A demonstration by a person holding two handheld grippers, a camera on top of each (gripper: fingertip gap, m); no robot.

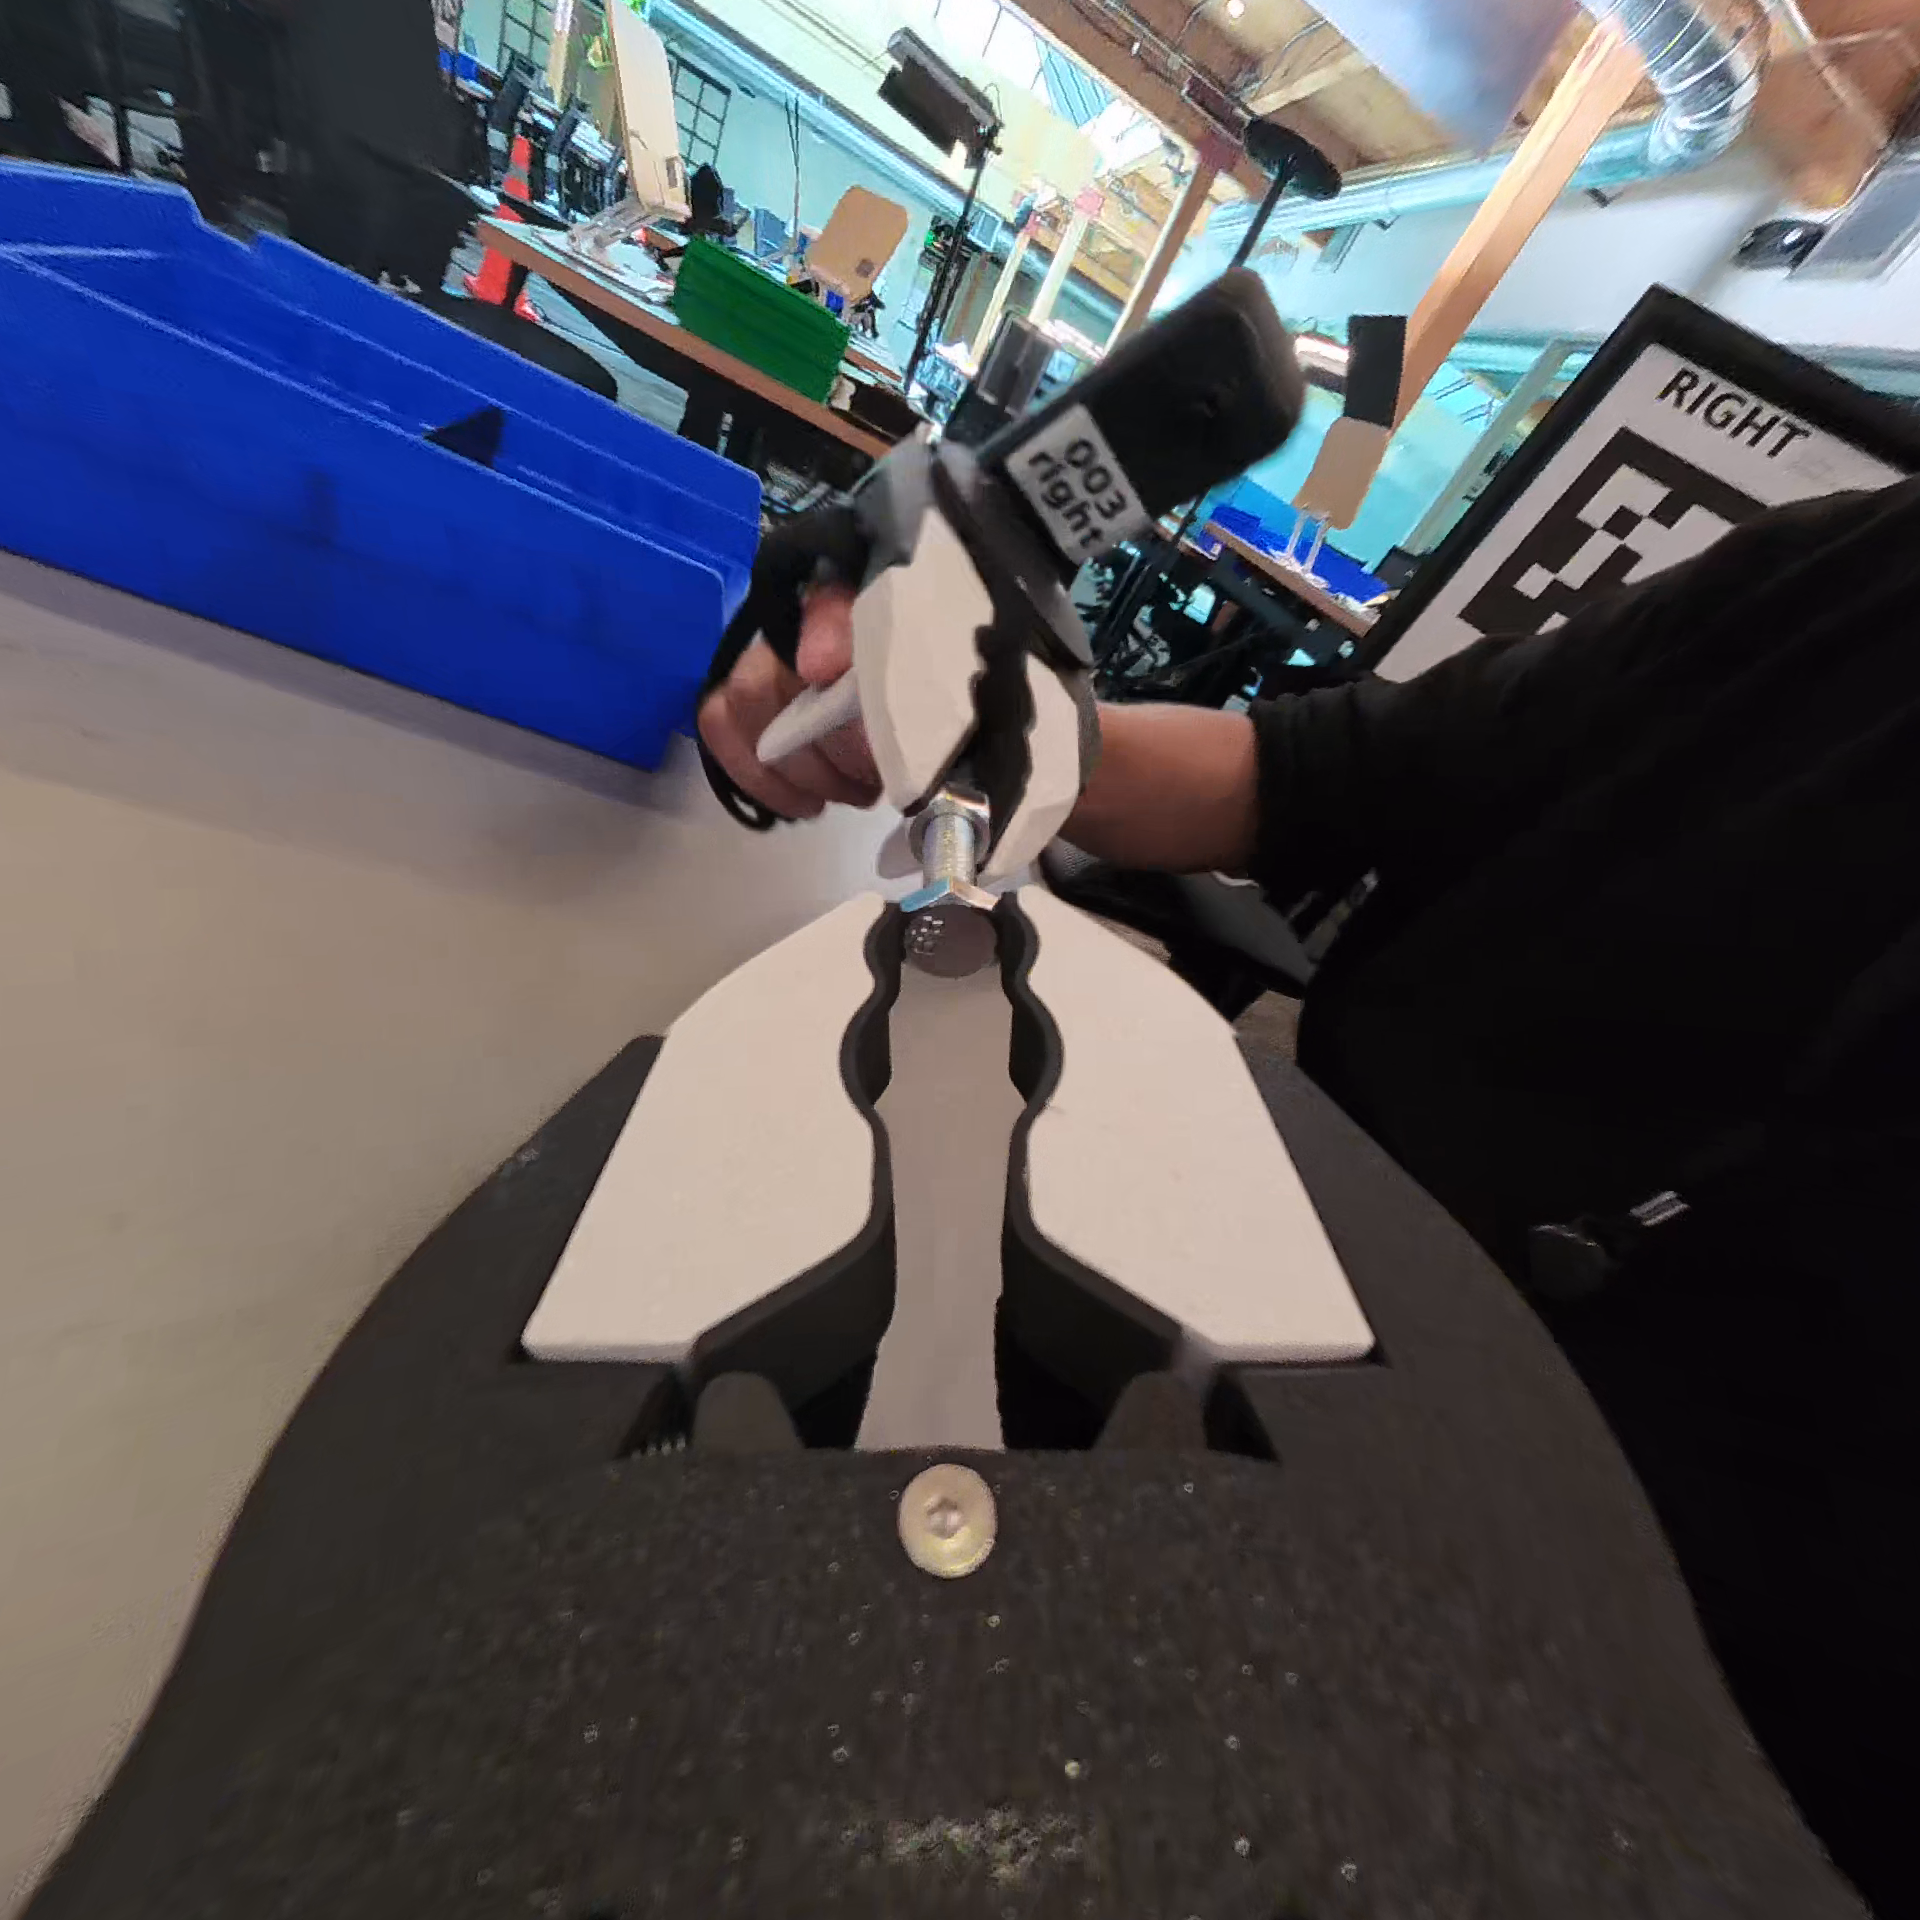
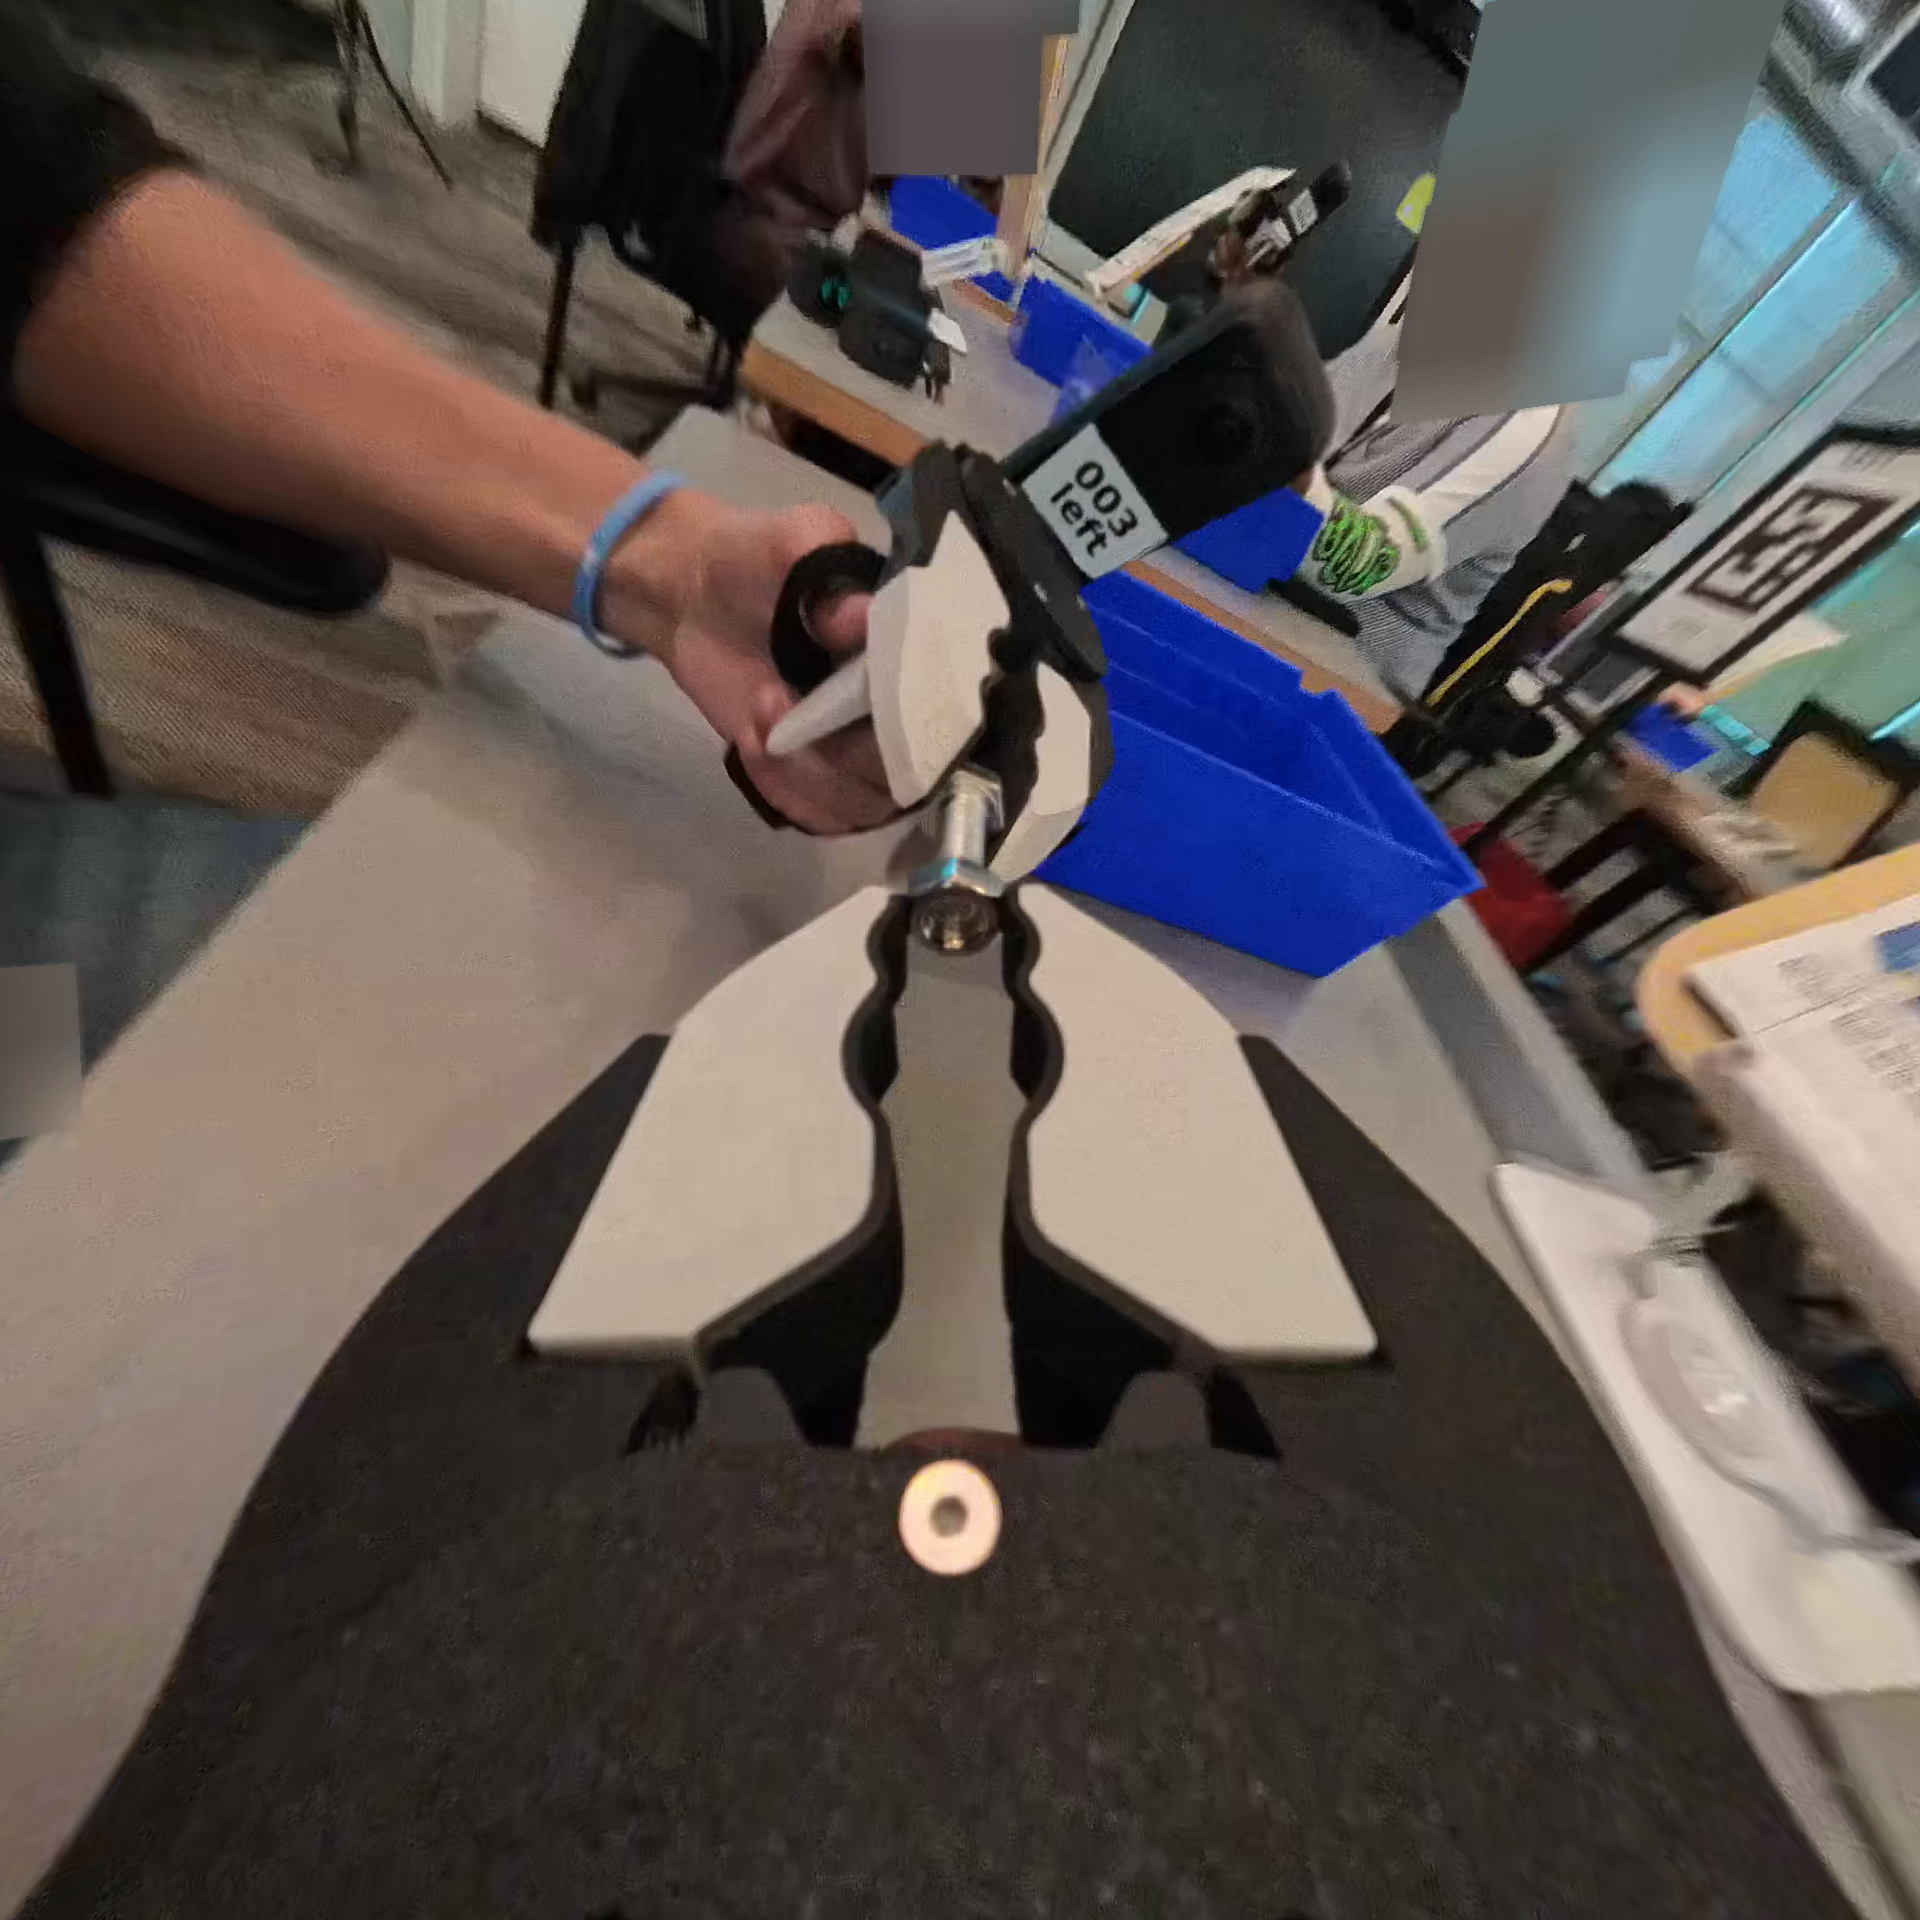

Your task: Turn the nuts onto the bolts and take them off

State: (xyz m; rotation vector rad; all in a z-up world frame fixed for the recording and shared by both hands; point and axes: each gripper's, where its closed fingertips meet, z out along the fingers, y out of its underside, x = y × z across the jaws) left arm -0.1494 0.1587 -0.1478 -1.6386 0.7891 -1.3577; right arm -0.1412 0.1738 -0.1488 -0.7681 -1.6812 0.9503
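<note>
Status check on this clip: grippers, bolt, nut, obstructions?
Left gripper shut on bolt head. Right gripper shut on nut at far end. Blue bin alongside, not obstructing.

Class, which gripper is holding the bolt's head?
The left gripper: the bolt's flat head sits between its fingertips, whereas the right gripper clamps the nut at the threaded end.

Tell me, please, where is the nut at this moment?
In the right wrist view the nut sits at centre, clamped in the right gripper and threaded on the bolt held by the left gripper, near the blue bin.
</note>
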